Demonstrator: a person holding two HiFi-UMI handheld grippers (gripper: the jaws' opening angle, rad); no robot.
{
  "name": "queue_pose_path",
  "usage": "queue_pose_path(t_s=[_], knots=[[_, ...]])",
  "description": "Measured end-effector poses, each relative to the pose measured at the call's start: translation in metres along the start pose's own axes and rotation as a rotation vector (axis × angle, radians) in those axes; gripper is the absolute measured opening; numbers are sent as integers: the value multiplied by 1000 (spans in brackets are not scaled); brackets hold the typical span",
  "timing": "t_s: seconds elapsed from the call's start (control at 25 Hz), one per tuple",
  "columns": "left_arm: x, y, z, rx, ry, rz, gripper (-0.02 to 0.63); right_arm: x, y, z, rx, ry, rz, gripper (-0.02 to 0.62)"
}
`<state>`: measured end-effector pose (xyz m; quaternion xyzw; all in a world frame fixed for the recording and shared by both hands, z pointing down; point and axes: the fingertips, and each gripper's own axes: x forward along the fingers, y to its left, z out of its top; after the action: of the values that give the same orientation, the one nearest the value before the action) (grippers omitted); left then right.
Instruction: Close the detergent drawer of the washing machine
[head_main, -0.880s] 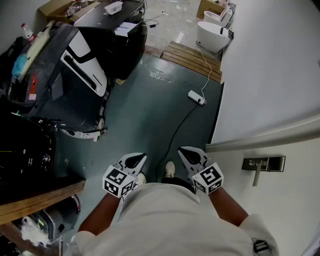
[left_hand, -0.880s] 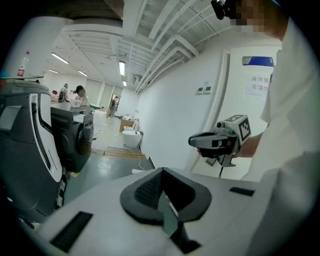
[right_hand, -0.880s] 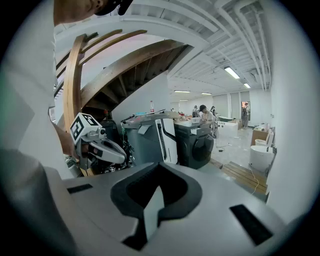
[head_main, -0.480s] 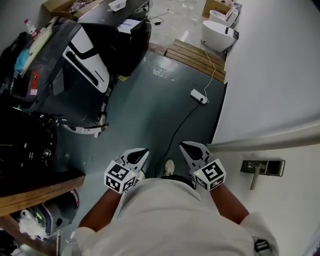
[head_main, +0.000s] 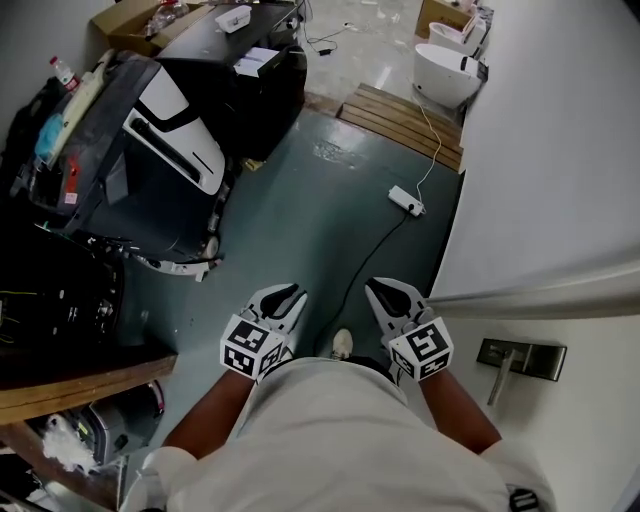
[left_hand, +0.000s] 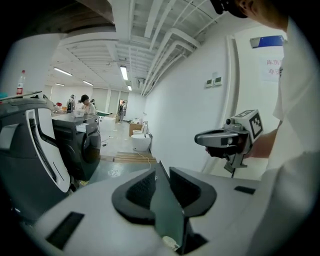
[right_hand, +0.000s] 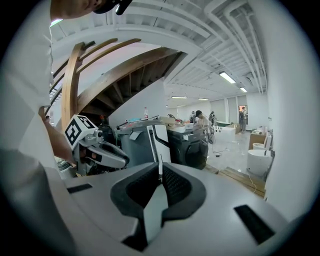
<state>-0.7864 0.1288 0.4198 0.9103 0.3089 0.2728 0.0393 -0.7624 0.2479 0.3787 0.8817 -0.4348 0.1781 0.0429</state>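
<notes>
A black front-loading washing machine (head_main: 250, 75) stands far off at the top of the head view, with a white sheet on its lid. It also shows in the left gripper view (left_hand: 82, 150) and the right gripper view (right_hand: 192, 145). Its detergent drawer is too small to make out. My left gripper (head_main: 285, 293) and right gripper (head_main: 385, 290) hang side by side at waist height over the green floor, far from the machine. Both are shut with nothing between the jaws. Each gripper view shows its own closed tips, left gripper (left_hand: 156, 167) and right gripper (right_hand: 160, 175), and the other gripper alongside.
A big grey-and-white appliance (head_main: 150, 140) leans at the left. A power strip (head_main: 405, 200) and its cable lie on the floor ahead. Beyond are a wooden pallet (head_main: 400, 115) and a white basin (head_main: 445, 65). At the right are a white wall (head_main: 550, 150) and a door handle (head_main: 510, 358).
The head view has drifted a little, so the floor and both grippers sit slightly further right in the frame. Both grippers stay side by side at the waist with jaws unchanged.
</notes>
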Motion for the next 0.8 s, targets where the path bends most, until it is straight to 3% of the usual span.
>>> queue_pose_path(t_s=[0.04, 0.08, 0.4, 0.6, 0.8], knots=[[7, 0, 5, -2, -3, 14, 101, -2, -3, -1, -2, -1, 5, 6], [14, 1, 10, -2, -8, 30, 109, -4, -5, -2, -7, 0, 10, 6], [65, 25, 43, 13, -17, 144, 127, -2, -38, -39, 41, 45, -7, 6], [100, 62, 53, 7, -10, 126, 146, 19, -58, -46, 58, 97, -33, 6], [120, 109, 83, 23, -32, 86, 146, 61, -77, -22, 47, 107, -52, 6]])
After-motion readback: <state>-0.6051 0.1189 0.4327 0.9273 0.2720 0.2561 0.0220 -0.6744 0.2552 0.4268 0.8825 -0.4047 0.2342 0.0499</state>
